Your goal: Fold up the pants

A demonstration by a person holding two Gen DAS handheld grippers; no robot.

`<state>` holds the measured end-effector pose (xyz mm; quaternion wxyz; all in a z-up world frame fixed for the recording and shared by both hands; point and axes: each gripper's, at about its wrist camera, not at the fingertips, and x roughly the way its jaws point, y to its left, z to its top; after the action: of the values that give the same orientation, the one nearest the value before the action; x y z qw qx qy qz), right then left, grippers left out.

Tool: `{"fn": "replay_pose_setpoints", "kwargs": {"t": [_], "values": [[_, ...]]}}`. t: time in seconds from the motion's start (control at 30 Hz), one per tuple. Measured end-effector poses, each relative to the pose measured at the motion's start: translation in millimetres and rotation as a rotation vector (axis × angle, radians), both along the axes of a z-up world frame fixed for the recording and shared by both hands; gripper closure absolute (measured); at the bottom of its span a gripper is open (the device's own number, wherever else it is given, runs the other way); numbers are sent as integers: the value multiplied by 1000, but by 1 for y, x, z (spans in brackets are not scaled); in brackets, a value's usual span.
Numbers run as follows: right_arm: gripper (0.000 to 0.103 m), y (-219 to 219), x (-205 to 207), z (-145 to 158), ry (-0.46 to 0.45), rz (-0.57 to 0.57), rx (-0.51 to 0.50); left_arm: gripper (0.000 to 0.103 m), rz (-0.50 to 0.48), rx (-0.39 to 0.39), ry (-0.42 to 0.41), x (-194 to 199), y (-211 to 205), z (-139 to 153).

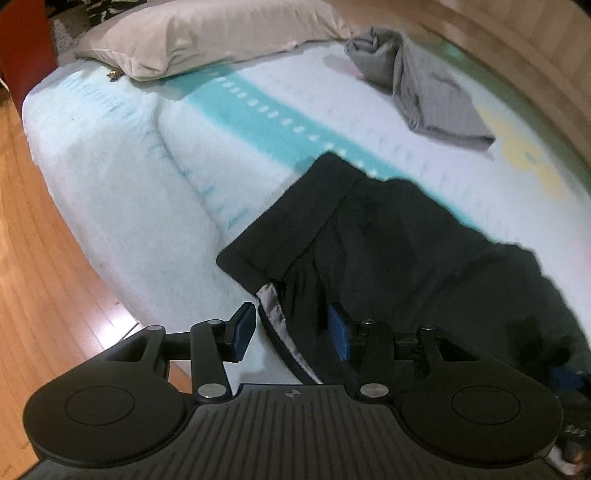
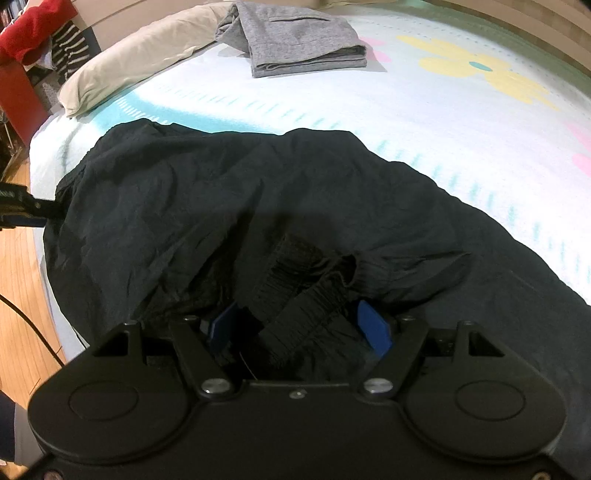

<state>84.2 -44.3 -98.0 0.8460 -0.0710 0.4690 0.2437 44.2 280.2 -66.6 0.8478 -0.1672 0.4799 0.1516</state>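
Observation:
Black pants point(image 1: 388, 236) lie crumpled on the bed point(image 1: 129, 184), waistband toward the bed's near edge. My left gripper point(image 1: 291, 328) is open, its blue pads point(image 1: 243, 328) on either side of the waistband corner with a grey-white inner lining. In the right wrist view the pants point(image 2: 221, 206) spread across the bed. My right gripper point(image 2: 299, 332) is open, with the elastic leg cuffs point(image 2: 310, 295) bunched between its blue pads point(image 2: 375, 330). The left gripper's tip shows at the pants' left edge point(image 2: 22, 210).
A folded grey garment point(image 2: 295, 40) lies at the far side of the bed point(image 2: 443, 110), also seen in the left wrist view point(image 1: 424, 85). A beige pillow point(image 1: 207, 33) lies at the head. Wooden floor point(image 1: 44, 258) is beside the bed. Red furniture point(image 2: 14, 88) stands left.

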Motion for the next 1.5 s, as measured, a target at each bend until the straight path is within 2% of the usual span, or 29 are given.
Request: {"fn": "replay_pose_setpoints", "kwargs": {"t": [0.07,0.17,0.37,0.43,0.5,0.73,0.77,0.8,0.83,0.87,0.9,0.93,1.03,1.1,1.23,1.37,1.43,1.5], "values": [[28,0,0,0,0,-1,1,61,-7,5,13,1,-2,-5],[27,0,0,0,-1,1,1,53,-7,18,13,4,-2,-8],[27,-1,-1,0,-9,3,12,45,-26,67,7,18,-10,-14],[22,-3,-2,-1,-9,-1,26,42,-23,75,6,20,-12,-14],[7,-5,-3,-3,-2,-6,36,39,-18,68,14,23,-12,-14],[0,1,-7,-7,-23,2,14,32,17,8,-24,24,-4,-21],[0,1,-7,-7,-27,1,14,34,16,14,-34,24,-5,-20],[0,1,-8,-8,-32,0,16,50,11,37,-44,23,-7,-20],[0,1,-8,-8,-34,1,18,59,1,88,-42,23,-12,-18],[0,0,-9,-8,-36,3,20,79,-28,135,-48,24,-18,-15],[0,0,-9,-8,-35,5,23,96,-55,140,-58,24,-23,-12],[0,0,-9,-8,-32,4,29,96,-69,144,-67,24,-29,-8],[1,-7,-9,-4,-25,-21,61,97,-104,303,-77,19,-56,9],[1,-15,-10,2,-34,-42,84,97,-130,344,-122,13,-71,25],[1,-39,-11,19,-62,-86,110,97,-205,329,-241,-4,-103,66],[1,-75,-14,33,-80,-158,132,97,-361,309,-387,-20,-156,102],[1,-96,-17,37,-79,-204,144,97,-462,300,-434,-23,-190,109],[1,-117,-20,39,-78,-257,146,96,-557,273,-443,-21,-221,106]]}}
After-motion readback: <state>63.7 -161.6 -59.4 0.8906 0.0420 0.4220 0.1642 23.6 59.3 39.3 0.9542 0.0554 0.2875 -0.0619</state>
